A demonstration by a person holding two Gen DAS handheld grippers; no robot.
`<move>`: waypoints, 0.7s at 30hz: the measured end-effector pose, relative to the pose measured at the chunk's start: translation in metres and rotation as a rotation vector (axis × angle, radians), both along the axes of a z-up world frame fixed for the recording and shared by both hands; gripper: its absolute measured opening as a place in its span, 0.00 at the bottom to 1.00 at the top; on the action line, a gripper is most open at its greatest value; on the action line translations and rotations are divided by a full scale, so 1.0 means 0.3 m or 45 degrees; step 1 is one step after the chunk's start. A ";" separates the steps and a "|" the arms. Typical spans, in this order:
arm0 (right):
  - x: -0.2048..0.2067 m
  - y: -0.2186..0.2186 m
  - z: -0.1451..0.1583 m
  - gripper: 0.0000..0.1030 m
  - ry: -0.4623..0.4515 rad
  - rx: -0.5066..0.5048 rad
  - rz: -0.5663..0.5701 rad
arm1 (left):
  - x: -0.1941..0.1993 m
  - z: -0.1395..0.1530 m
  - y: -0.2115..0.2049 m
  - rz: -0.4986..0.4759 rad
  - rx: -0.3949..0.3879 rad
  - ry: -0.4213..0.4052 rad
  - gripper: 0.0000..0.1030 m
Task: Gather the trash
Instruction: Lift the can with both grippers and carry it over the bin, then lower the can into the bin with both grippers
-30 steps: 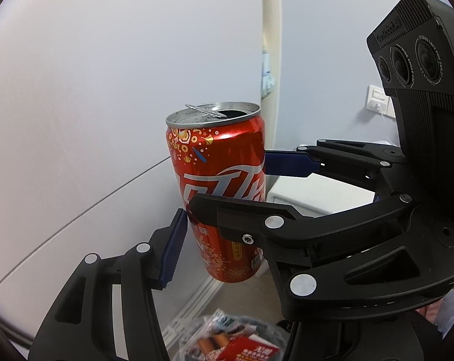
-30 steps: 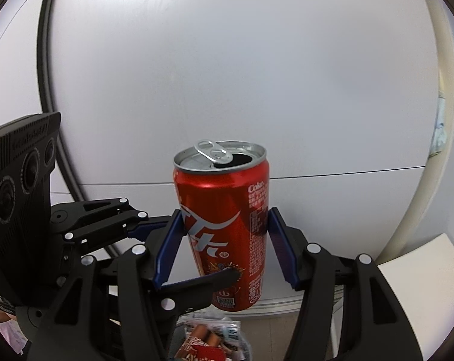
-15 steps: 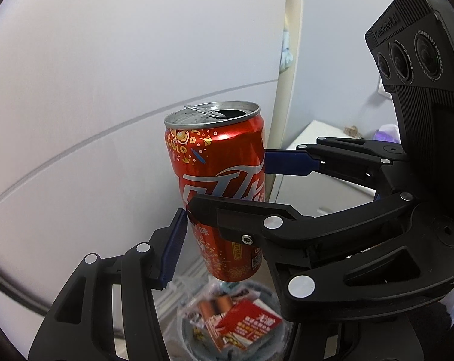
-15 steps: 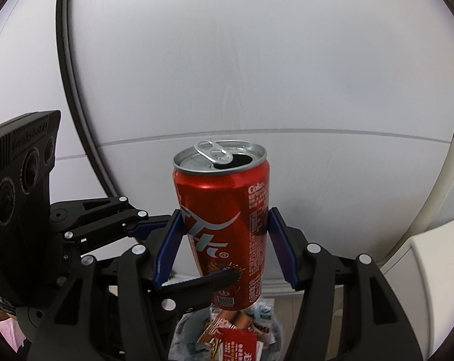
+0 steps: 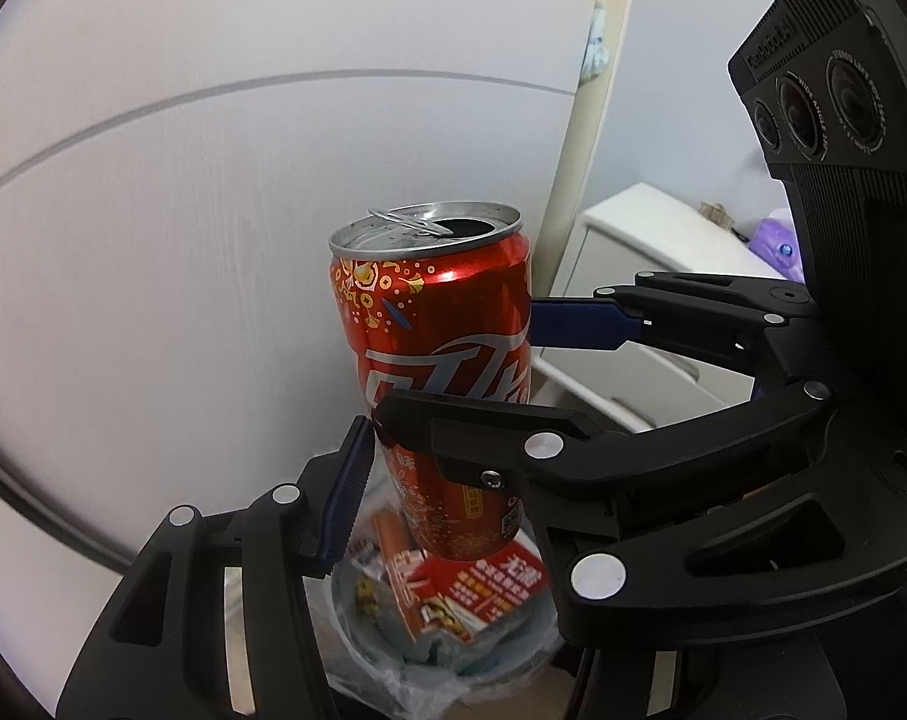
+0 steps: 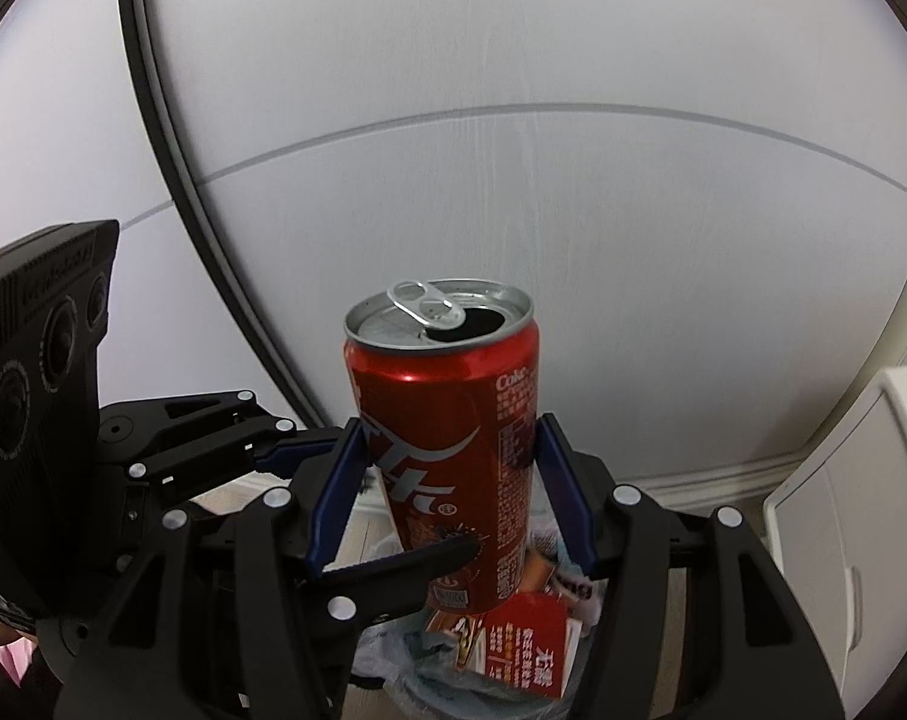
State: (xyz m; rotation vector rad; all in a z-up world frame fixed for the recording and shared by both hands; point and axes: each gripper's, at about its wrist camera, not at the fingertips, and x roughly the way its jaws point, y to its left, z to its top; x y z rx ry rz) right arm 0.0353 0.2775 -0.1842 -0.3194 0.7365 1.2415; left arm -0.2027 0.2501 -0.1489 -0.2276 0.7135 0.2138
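Note:
An opened red cola can [image 5: 435, 354] [image 6: 453, 450] hangs upright in the air, held by both grippers at once. My right gripper [image 6: 447, 480] has its blue pads [image 6: 333, 492] pressed on the can's two sides. My left gripper [image 5: 441, 480] grips lower down from a crosswise direction. Its left pad [image 5: 345, 492] lies against the can, and its other finger [image 6: 417, 567] crosses the can's front in the right wrist view. Directly below the can stands a trash bin [image 5: 357, 624] [image 6: 393, 660] lined with a clear bag. It holds a red carton [image 6: 525, 642] and wrappers.
Pale panelled doors with a dark curved seam [image 6: 171, 138] fill the background. A white bedside cabinet [image 5: 633, 276] [image 6: 861, 510] stands to the right of the bin. A white skirting board [image 6: 723, 477] runs along the light wood floor.
Both grippers have sunk together with the can still gripped. The bin and its contents have risen into view below the can, and the white cabinet shows more at the right.

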 end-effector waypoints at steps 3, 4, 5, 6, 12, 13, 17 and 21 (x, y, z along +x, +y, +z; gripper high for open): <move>0.009 0.051 -0.036 0.53 0.018 -0.042 0.016 | 0.001 -0.047 0.000 0.005 -0.038 0.024 0.49; 0.019 0.063 -0.051 0.53 0.025 -0.056 0.020 | 0.000 -0.064 -0.002 0.005 -0.047 0.034 0.49; 0.037 0.072 -0.058 0.53 0.030 -0.064 0.022 | -0.004 -0.081 -0.004 0.005 -0.056 0.042 0.49; 0.044 0.068 -0.073 0.53 0.036 -0.076 0.026 | 0.022 -0.090 -0.007 0.004 -0.062 0.047 0.49; 0.048 0.151 -0.146 0.53 0.077 -0.146 0.032 | 0.006 -0.182 -0.017 0.002 -0.131 0.084 0.49; 0.057 0.169 -0.158 0.53 0.084 -0.154 0.031 | 0.010 -0.196 -0.019 0.000 -0.139 0.092 0.49; 0.099 0.280 -0.182 0.53 0.114 -0.186 0.032 | -0.009 -0.245 -0.018 -0.003 -0.172 0.118 0.49; 0.147 0.343 -0.204 0.53 0.148 -0.197 0.009 | 0.018 -0.280 -0.010 -0.002 -0.204 0.140 0.49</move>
